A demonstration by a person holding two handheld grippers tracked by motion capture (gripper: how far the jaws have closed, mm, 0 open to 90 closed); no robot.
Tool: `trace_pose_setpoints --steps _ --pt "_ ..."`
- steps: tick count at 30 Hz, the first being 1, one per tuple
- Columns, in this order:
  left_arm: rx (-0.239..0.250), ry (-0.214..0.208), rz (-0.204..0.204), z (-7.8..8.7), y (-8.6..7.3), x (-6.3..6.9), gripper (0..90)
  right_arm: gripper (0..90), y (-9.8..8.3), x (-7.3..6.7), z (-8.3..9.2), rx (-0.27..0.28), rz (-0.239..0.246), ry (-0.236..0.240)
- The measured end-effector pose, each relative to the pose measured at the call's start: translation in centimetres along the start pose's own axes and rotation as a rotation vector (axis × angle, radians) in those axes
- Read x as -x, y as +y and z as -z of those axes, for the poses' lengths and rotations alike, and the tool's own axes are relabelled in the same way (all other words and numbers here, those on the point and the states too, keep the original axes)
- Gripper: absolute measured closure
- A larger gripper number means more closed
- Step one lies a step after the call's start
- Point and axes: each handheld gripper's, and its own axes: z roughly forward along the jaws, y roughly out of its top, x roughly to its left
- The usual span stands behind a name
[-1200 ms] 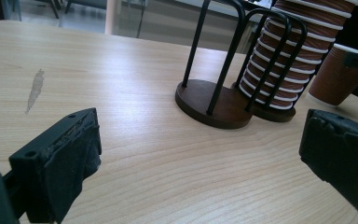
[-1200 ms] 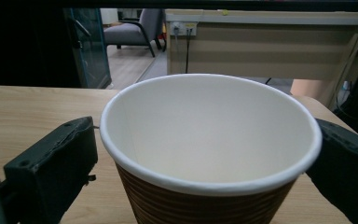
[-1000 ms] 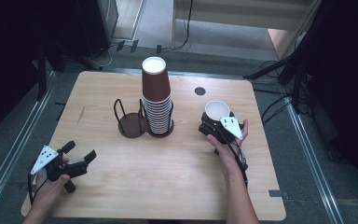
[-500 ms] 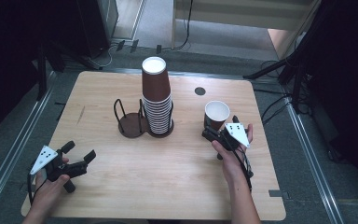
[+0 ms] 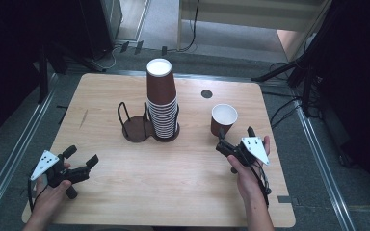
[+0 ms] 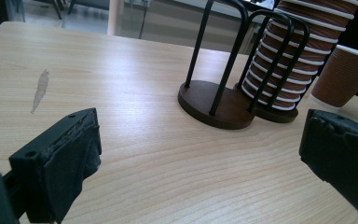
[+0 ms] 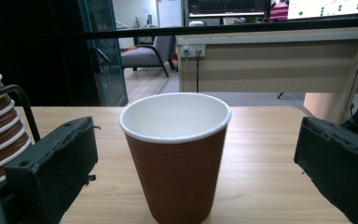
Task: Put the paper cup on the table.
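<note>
Wooden table [image 5: 125, 192]: cup holder [image 5: 136, 129], cup stack [image 5: 162, 101], single cup [image 5: 223, 119].

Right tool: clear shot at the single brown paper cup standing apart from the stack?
Probably yes. The right tool sits open just short of the upright brown ribbed paper cup, which stands between its jaws in the right gripper view, untouched. Bare wooden table lies between; the cup stack stands off to the side.

Bright, evenly lit tabletop; dark surroundings.
</note>
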Motion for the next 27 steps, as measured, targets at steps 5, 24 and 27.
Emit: trace_pose_setpoints --steps 5,24,27 --pt "-0.001 0.002 0.002 0.0 0.0 0.0 0.0 0.0 -0.4 0.9 1.3 0.003 0.003 -0.010" --pt "-0.005 0.009 0.006 0.1 0.0 -0.1 0.0 0.0 -2.5 4.8 5.6 -0.038 -0.003 -0.083" --pt "-0.003 0.011 0.006 0.2 0.0 -0.1 0.0 0.0 -2.6 5.1 6.2 -0.035 0.006 -0.088"
